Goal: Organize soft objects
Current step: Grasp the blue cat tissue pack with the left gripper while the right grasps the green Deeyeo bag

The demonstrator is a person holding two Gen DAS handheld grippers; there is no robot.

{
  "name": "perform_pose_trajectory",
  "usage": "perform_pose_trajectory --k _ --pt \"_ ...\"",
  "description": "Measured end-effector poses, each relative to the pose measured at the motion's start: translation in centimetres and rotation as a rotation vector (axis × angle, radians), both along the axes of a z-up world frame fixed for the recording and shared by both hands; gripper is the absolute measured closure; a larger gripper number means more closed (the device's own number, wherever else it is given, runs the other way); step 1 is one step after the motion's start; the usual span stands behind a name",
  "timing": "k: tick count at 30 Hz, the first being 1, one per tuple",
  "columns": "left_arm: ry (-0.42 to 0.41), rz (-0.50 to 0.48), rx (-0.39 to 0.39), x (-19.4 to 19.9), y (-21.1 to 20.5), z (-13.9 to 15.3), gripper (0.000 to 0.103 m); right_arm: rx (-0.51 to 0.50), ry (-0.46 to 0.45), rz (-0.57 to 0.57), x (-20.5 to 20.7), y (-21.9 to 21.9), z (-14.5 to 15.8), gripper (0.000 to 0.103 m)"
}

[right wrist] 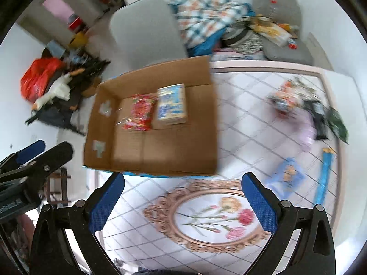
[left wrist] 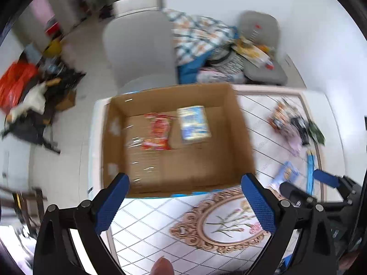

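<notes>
An open cardboard box stands on the table and holds a red packet and a blue-and-white packet. My left gripper is open and empty just in front of the box. My right gripper is open and empty over the tablecloth. Loose soft packets lie at the right: a mixed pile, a small blue packet and a long blue strip.
The table has a white grid cloth with a floral oval. A grey chair stands behind the box. Bedding and cushions lie beyond. Clutter with a red bag is on the floor at left.
</notes>
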State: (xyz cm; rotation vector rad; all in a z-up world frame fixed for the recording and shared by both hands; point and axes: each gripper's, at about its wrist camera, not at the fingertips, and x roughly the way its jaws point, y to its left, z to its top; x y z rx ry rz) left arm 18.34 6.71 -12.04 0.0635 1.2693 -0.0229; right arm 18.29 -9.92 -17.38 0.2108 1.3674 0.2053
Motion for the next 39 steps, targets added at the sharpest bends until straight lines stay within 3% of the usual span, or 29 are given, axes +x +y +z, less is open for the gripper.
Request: perform_pose_trajectory --k 4,7,12,18,23,25,26,34,39 --pt "0.060 -0.139 0.003 0.7 -8.1 -2.6 0.003 -0.061 0.036 -0.141 -1.9 -8.8 -1.6 0.000" --pt "0.142 -0.232 -0.013 1.4 -14.1 -6.0 0.003 -0.087 0.102 -0.255 -3.9 -15.7 -4.2 0.000" --pt "0.283 -0.375 0.023 2.3 -23.2 -13.5 0.003 -0.098 0.201 -0.384 -6.5 -25.1 -9.0 0.000" --pt "0.456 -0.467 0.085 2.5 -29.8 -22.7 0.003 -0.110 0.259 -0.377 -6.1 -32.0 -12.8 0.000" --pt "0.533 -0.495 0.142 2.6 -32.2 -27.4 0.006 -0.138 0.262 -0.306 -3.1 -34.0 -14.3 0.000" --pt "0.531 -0.477 0.168 3.0 -32.3 -28.0 0.027 -0.151 0.256 -0.261 -1.0 -34.7 -14.8 0.000" --pt "0.532 -0.461 0.164 3.3 -32.2 -28.1 0.029 -0.156 0.252 -0.244 -0.1 -34.9 -15.0 0.000" --pt "0.551 -0.169 0.035 8.9 -28.6 -28.1 0.030 -0.180 0.237 -0.124 11.2 -37.6 -17.9 0.000" --pt "0.558 -0.116 0.002 10.3 -27.8 -28.3 0.030 -0.153 0.292 0.018 16.6 -37.3 -22.4 0.000"
